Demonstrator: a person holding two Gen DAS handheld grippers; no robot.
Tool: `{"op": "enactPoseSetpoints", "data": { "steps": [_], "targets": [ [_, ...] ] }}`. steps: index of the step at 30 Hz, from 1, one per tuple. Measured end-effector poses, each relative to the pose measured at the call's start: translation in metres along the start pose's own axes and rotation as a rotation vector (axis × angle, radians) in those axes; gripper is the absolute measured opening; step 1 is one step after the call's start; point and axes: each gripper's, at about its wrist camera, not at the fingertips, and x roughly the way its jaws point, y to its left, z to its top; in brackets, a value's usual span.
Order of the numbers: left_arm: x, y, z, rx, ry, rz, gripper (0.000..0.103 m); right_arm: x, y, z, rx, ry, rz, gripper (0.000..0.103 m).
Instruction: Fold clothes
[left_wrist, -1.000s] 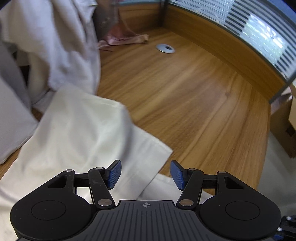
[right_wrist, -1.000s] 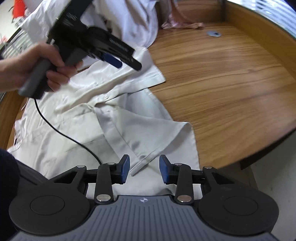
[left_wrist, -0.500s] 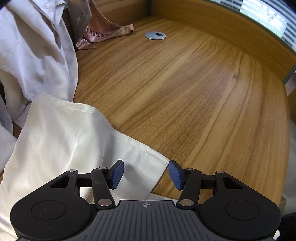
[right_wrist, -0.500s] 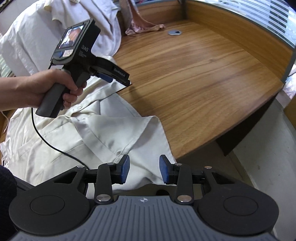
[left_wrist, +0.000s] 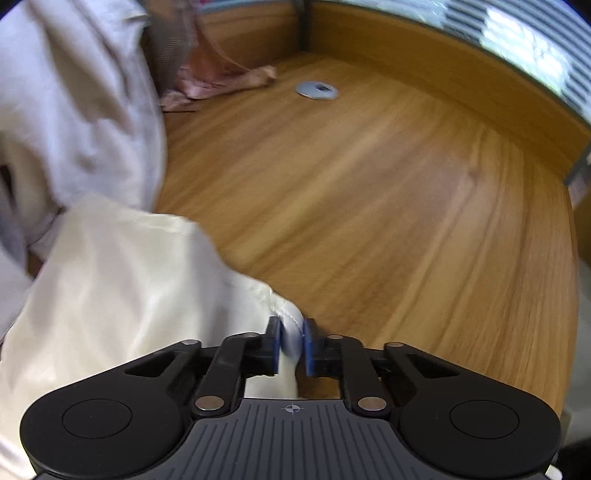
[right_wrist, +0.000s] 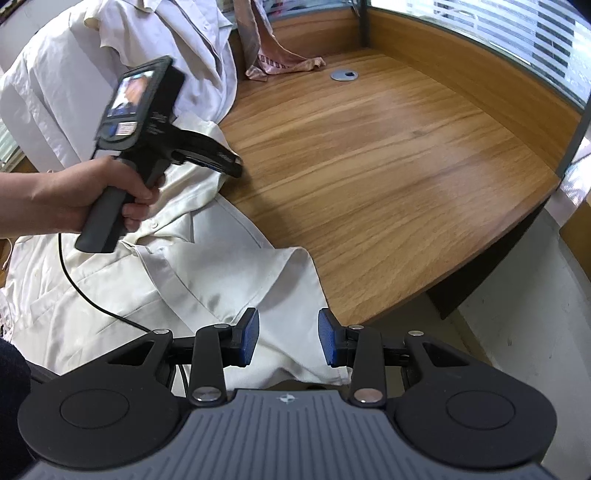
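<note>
A cream shirt (left_wrist: 122, 280) lies spread on the wooden table (left_wrist: 388, 206). My left gripper (left_wrist: 291, 341) sits at the corner of its sleeve. The jaws are closing, and the blue pads pinch a bunched fold of the cloth. In the right wrist view a hand (right_wrist: 92, 199) holds the left gripper (right_wrist: 231, 166) low over the shirt (right_wrist: 207, 280) at the cloth's edge. My right gripper (right_wrist: 288, 341) stands open above the hem, which hangs over the table's front edge. Nothing is between its pads.
A heap of white clothes (right_wrist: 110, 55) rises at the left, with a pink cloth (right_wrist: 284, 64) behind it. A metal cable grommet (right_wrist: 344, 75) is set in the table near the back. A black cable (right_wrist: 92, 299) trails across the shirt. The table's rounded edge (right_wrist: 498, 236) drops off at right.
The left gripper's jaws went from wide apart to pinched on the sleeve corner, and the gripper sank toward the cloth. The right gripper stays open with the same gap.
</note>
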Motion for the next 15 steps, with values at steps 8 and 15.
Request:
{"op": "enactPoseSetpoints", "data": {
  "steps": [8, 15],
  "targets": [
    [-0.073, 0.066, -0.007, -0.133, -0.072, 0.063, 0.011, 0.015, 0.004, 0.027, -0.063, 0.005, 0.027, 0.040],
    [-0.132, 0.129, -0.037, -0.320, -0.095, 0.154, 0.011, 0.045, 0.020, 0.064, -0.173, 0.026, 0.083, 0.040]
  ]
}}
